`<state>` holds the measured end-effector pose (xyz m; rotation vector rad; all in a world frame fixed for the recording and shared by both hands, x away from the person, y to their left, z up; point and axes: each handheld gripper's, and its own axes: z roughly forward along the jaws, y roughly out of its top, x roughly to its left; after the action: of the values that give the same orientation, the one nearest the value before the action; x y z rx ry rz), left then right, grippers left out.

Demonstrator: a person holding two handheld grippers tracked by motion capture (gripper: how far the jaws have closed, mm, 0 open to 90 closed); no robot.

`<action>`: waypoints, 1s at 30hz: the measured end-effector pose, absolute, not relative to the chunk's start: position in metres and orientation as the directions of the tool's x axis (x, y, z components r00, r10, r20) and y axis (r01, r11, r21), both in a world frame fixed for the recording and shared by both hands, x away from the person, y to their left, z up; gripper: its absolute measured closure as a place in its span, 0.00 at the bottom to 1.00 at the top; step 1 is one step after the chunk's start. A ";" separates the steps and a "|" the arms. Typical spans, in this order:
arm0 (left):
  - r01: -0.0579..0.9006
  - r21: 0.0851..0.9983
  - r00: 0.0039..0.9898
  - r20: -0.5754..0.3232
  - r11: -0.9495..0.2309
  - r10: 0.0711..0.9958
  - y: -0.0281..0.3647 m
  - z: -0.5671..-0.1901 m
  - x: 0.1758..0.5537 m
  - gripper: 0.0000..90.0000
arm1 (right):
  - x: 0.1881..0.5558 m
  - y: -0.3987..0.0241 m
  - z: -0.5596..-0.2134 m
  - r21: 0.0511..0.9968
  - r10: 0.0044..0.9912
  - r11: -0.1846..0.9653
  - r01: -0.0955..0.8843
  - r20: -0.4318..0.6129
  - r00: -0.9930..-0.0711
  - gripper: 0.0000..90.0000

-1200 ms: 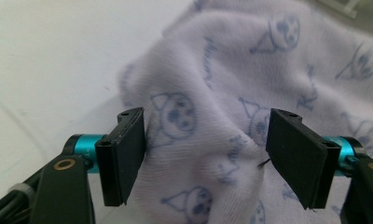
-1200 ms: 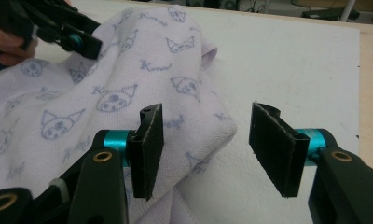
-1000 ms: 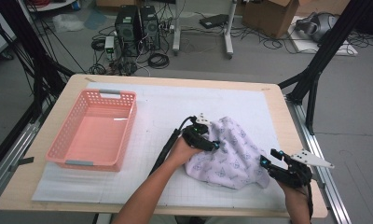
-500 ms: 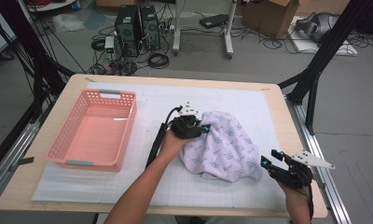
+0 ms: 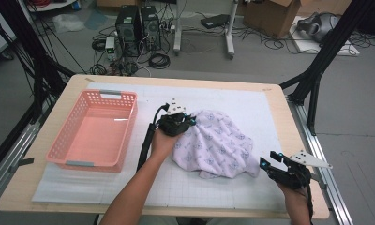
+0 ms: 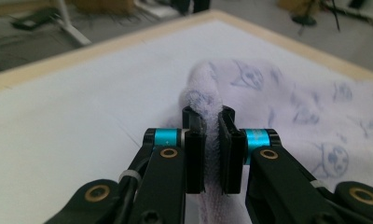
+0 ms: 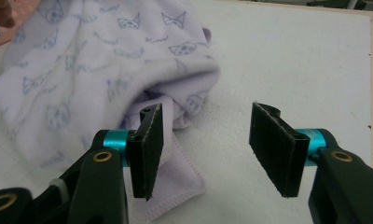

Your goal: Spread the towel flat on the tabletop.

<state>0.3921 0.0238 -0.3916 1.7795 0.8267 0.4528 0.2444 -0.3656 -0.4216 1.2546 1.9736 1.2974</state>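
Pinching towel (image 6: 208,100), left claw (image 6: 209,149)

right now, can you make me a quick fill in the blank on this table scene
1. The left tongs are shut on the ____.
2. The right tongs are ____, gripping nothing.
3. The pink basket sits to the ____ of the towel in the high view.

Missing words: towel; open; left
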 end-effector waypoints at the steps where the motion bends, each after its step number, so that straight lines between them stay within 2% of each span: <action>1: 0.303 0.938 0.655 -0.079 -0.166 0.751 0.028 -0.388 0.394 0.93 | 0.244 -0.366 -0.422 0.889 0.874 0.136 0.438 0.100 -0.475 0.49; 4: 0.314 0.934 0.581 -0.049 -0.168 0.812 0.039 -0.382 0.405 0.93 | 0.243 -0.366 -0.422 0.888 0.876 0.127 0.441 0.108 -0.470 0.49; 6: 0.317 0.941 0.528 -0.071 -0.119 0.846 0.049 -0.380 0.409 0.93 | 0.244 -0.367 -0.422 0.888 0.876 0.128 0.442 0.107 -0.469 0.49; 9: 0.358 0.927 0.539 -0.105 -0.115 0.836 0.055 -0.385 0.413 0.91 | 0.245 -0.366 -0.423 0.887 0.874 0.132 0.442 0.106 -0.475 0.49; 13: 0.416 0.902 0.581 -0.165 -0.117 0.797 0.053 -0.393 0.411 0.62 | 0.246 -0.362 -0.424 0.885 0.866 0.135 0.445 0.112 -0.487 0.49; 17: 0.430 0.887 0.628 -0.158 -0.170 0.762 0.049 -0.399 0.401 0.47 | 0.248 -0.350 -0.426 0.880 0.844 0.169 0.444 0.104 -0.527 0.49; 22: 0.426 0.868 0.701 -0.139 -0.256 0.699 0.042 -0.410 0.386 0.42 | 0.252 -0.332 -0.428 0.872 0.815 0.212 0.442 0.092 -0.572 0.49; 27: 0.448 0.825 0.721 -0.106 -0.345 0.684 0.029 -0.429 0.384 0.36 | 0.260 -0.310 -0.434 0.854 0.771 0.261 0.451 0.096 -0.629 0.48; 29: 0.435 0.813 0.720 -0.055 -0.388 0.692 0.021 -0.434 0.382 0.39 | 0.265 -0.299 -0.439 0.840 0.760 0.293 0.456 0.085 -0.645 0.49; 30: 0.410 0.810 0.721 -0.006 -0.419 0.693 0.018 -0.435 0.380 0.48 | 0.268 -0.294 -0.441 0.828 0.755 0.316 0.462 0.075 -0.651 0.53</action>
<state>0.3796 0.0178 -0.4345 2.0665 0.8362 0.4190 0.2683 -0.2938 -0.4409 1.0916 2.2617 1.2576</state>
